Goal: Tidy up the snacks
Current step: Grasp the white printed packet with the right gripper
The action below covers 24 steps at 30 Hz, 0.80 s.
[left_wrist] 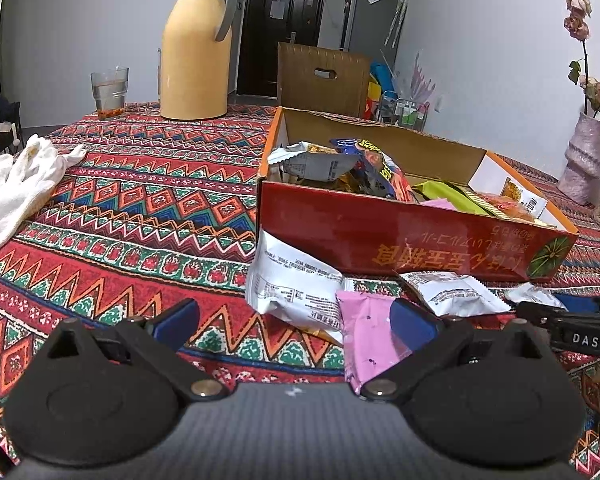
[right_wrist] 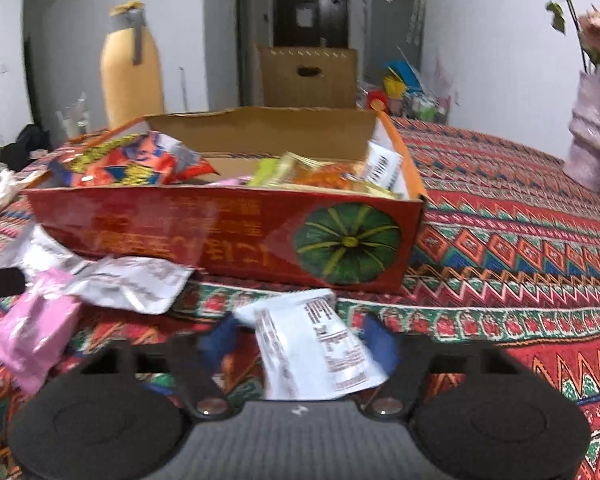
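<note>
- A red snack box point(right_wrist: 228, 236) sits on the patterned tabletop point(right_wrist: 500, 240), already partly filled with packets; all positions below are given relative to it.
- The right gripper point(right_wrist: 300, 340), just in front of the box's near wall, has a white packet point(right_wrist: 320, 348) between its blue fingers point(right_wrist: 380, 340). The fingers stand partly closed around the packet, but blur hides whether the pads actually press it.
- Risk: the packet lies tilted, with much of it hanging behind the fingers, so a grip on one slippery edge could let it slide out on the lift to the box.
- Risk: the box's near wall stands close ahead; a low carry could catch the packet on the rim or shove the light box back.
- The left gripper point(left_wrist: 296, 320), near the box's front left corner, has its fingers point(left_wrist: 414, 322) wide apart and empty, above a pink packet point(left_wrist: 366, 336) and beside a larger white packet point(left_wrist: 292, 280).
- Risk: these overlapping packets could be dragged together by one careless pinch.
</note>
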Tool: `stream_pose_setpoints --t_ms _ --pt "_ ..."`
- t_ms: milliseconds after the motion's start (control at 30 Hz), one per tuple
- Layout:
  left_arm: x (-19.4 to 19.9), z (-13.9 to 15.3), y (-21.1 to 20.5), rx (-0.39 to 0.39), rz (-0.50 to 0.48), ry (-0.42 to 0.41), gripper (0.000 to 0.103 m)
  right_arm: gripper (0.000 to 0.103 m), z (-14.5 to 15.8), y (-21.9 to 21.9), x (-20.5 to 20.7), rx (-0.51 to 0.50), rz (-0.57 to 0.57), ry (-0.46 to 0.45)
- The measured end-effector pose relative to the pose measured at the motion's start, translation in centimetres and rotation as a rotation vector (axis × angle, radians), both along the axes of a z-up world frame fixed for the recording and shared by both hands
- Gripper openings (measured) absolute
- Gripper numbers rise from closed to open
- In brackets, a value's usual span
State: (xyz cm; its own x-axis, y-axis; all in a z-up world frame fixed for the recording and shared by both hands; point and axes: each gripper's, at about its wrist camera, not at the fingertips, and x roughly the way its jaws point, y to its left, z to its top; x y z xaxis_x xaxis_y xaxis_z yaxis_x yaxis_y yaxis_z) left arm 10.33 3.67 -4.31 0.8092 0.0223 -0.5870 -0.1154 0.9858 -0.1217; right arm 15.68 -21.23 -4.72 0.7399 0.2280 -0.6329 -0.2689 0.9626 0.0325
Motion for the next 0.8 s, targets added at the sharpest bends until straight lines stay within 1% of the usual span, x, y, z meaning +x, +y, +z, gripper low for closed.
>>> stream_pose_setpoints --t_ms 67,167,233,333,400,533,667,733,800 --pt "0.0 0.0 0.0 -0.001 -0.002 0.001 0.103 0.04 0.1 0.2 -0.8 -0.008 0.003 -0.013" --pt "0.0 0.0 0.0 -0.003 -0.002 0.001 0.103 0.04 0.5 0.3 -2.6 -0.018 -0.013 -0.078" --pt "0.0 0.0 0.0 -0.003 -0.003 0.004 0.103 0.04 1.1 0.0 -3.8 0.006 -0.033 -0.115" --pt "0.1 0.0 -0.1 -0.001 -0.002 0.005 0.103 0.04 1.6 -0.6 -5.2 0.059 -0.064 -0.152" --pt "0.1 0.0 -0.1 -0.002 -0.002 0.007 0.103 0.04 1.7 -0.8 -5.8 0.077 -0.087 -0.17" --pt "0.2 0.0 -0.1 -0.008 -0.001 0.016 0.103 0.04 1.3 -1.2 -5.8 0.085 -0.122 -0.18" --pt "0.2 0.6 -0.7 0.019 -0.017 0.034 0.103 0.04 1.0 -1.8 -5.6 0.123 -0.132 -0.168" --pt "0.2 0.9 -1.2 0.027 -0.034 0.044 0.103 0.04 0.9 -2.2 -5.5 0.146 -0.13 -0.162" --pt "0.4 1.1 -2.0 0.027 -0.066 0.07 0.103 0.04 0.9 -2.3 -5.4 0.154 -0.131 -0.154"
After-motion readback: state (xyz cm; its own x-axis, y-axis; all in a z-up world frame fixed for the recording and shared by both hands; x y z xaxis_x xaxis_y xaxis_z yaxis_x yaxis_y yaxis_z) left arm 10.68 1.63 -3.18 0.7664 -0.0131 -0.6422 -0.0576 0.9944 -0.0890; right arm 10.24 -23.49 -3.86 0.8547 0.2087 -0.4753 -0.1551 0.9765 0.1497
